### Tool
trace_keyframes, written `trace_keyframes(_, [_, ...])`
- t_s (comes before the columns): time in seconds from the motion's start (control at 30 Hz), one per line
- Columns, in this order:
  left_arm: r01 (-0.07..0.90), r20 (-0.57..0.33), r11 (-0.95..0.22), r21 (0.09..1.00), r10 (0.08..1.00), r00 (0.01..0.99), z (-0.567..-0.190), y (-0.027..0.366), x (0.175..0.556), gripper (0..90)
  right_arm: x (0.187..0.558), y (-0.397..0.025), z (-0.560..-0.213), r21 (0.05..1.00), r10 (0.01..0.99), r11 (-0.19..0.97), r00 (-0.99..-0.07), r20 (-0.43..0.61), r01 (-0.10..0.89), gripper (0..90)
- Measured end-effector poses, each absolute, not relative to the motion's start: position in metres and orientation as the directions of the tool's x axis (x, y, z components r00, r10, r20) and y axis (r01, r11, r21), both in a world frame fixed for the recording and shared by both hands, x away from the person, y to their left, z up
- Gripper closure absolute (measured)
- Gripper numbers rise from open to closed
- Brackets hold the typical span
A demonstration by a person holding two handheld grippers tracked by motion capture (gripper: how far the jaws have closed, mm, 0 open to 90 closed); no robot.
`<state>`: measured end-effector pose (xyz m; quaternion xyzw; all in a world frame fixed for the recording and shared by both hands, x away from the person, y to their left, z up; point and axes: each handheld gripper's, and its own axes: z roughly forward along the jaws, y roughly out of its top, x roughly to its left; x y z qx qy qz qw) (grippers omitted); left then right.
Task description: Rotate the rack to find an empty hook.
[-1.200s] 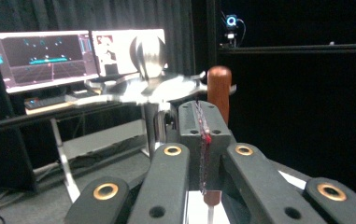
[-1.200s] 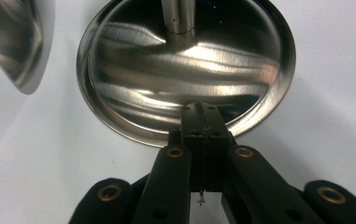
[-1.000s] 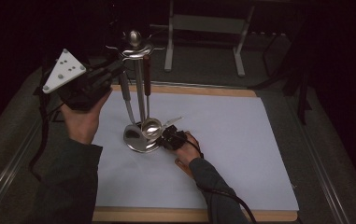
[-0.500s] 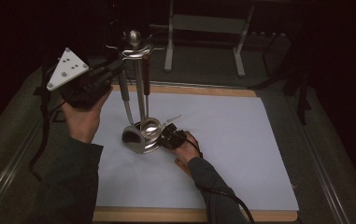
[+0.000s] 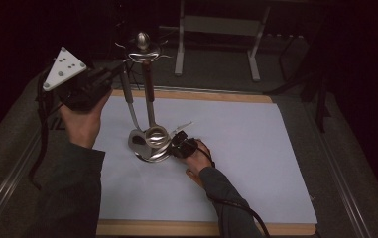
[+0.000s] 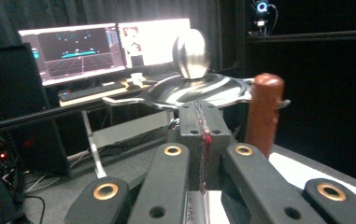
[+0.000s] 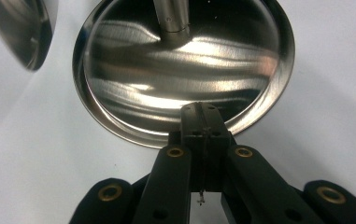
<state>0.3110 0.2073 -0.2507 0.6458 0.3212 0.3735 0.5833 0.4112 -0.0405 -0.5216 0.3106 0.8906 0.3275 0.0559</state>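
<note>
The left gripper (image 5: 108, 75) is held up high with its jaws pressed together on nothing, right next to the top disc (image 6: 199, 91) of the utensil stand (image 5: 147, 99). Down on the bench (image 5: 256, 148), the right gripper (image 5: 179, 144) is also closed and empty, parked at the rim of the stand's base dish (image 7: 180, 70), which sits dead ahead of it, so that hand is judged closest to the base.

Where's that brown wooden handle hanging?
In the high view the handle hangs from the stand's top ring, left of centre, just right of the left claw.

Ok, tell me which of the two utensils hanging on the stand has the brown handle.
The right-hand one, the ladle, has the brown handle; its round bowl hangs over the stand's base. The spoon left of it has a plain metal handle.
</note>
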Motion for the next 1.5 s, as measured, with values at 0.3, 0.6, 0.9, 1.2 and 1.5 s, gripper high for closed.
trace_keyframes(0.3, [0.003,0.080,-0.094,0.996,0.863,0.499,-0.249,0.216,0.324,90.0,0.412,-0.041,-0.522,0.618,0.588,0.592,-0.801,0.108,0.518,90.0])
trace_keyframes(0.6, [0.022,0.056,-0.076,0.997,0.869,0.492,-0.248,0.221,0.333,90.0,0.412,-0.041,-0.522,0.619,0.590,0.589,-0.800,0.109,0.519,90.0])
trace_keyframes(0.9, [0.040,0.047,-0.076,0.996,0.871,0.489,-0.247,0.222,0.334,90.0,0.412,-0.041,-0.522,0.620,0.590,0.584,-0.798,0.119,0.524,90.0])
trace_keyframes(1.2, [0.062,0.114,-0.174,0.983,0.834,0.540,-0.253,0.224,0.324,86.6,0.413,-0.041,-0.522,0.620,0.584,0.589,-0.803,0.118,0.519,90.0])
trace_keyframes(1.5, [0.112,0.150,-0.259,0.959,0.804,0.575,-0.272,0.229,0.315,83.6,0.414,-0.042,-0.522,0.619,0.585,0.586,-0.802,0.125,0.523,90.0])
